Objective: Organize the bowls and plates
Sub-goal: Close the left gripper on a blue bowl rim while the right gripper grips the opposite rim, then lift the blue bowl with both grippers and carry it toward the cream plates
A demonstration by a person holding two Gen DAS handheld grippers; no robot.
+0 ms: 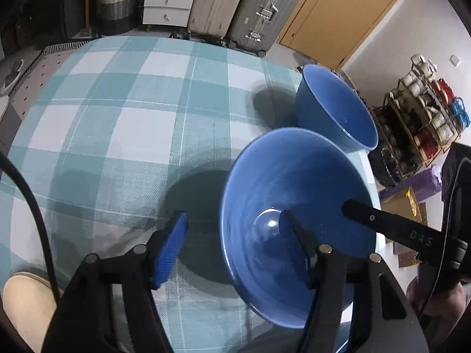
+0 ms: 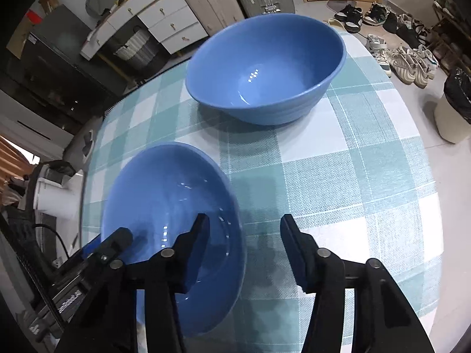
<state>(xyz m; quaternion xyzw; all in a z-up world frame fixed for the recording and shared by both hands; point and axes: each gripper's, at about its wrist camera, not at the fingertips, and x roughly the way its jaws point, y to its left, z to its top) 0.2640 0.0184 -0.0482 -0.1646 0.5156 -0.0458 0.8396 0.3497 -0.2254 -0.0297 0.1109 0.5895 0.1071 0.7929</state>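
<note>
While both tongs gape wide, left tongs [image 1: 232,229] and right tongs [image 2: 244,229] straddle near bowl's [image 2: 164,194] rim.

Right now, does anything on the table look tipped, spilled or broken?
No spill or damage shows. The odd thing is the near blue bowl: it looks tilted rather than flat on the checked tablecloth, with one finger of each open hand-held gripper, left and right, inside it. The far blue bowl sits upright.

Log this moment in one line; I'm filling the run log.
near bowl: both grippers straddle rim | left gripper open | right gripper open | far bowl: on table, untouched
</note>
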